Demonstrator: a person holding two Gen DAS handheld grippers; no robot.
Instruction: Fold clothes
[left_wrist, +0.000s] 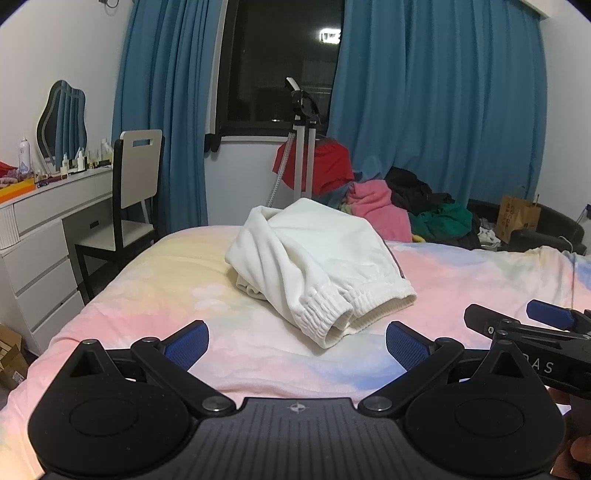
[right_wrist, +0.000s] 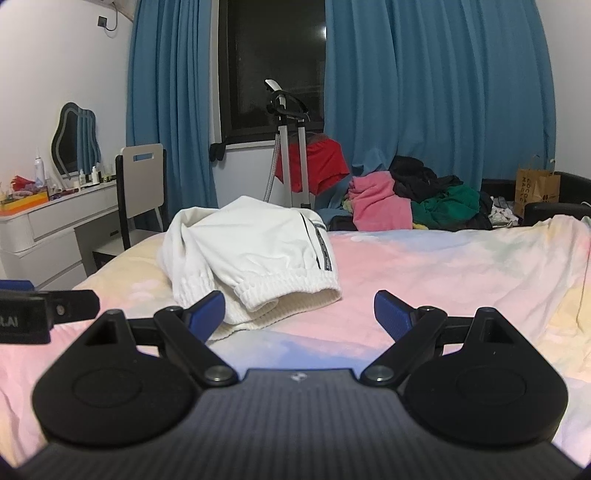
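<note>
A white folded garment with ribbed elastic cuffs (left_wrist: 317, 266) lies bundled on the pastel bed sheet (left_wrist: 147, 295); it also shows in the right wrist view (right_wrist: 251, 254), with a dark side stripe. My left gripper (left_wrist: 297, 341) is open and empty, just short of the garment's near cuff. My right gripper (right_wrist: 299, 314) is open and empty, to the right of the garment's cuff end. The right gripper shows at the right edge of the left wrist view (left_wrist: 532, 328), and the left gripper at the left edge of the right wrist view (right_wrist: 48, 310).
A pile of pink, black and green clothes (left_wrist: 406, 206) lies past the far bed edge by the blue curtains (left_wrist: 436, 92). A garment steamer stand (left_wrist: 303, 147) carries a red garment. A white dresser (left_wrist: 37, 240) and a chair (left_wrist: 129, 195) stand left. A paper bag (left_wrist: 517, 218) stands right.
</note>
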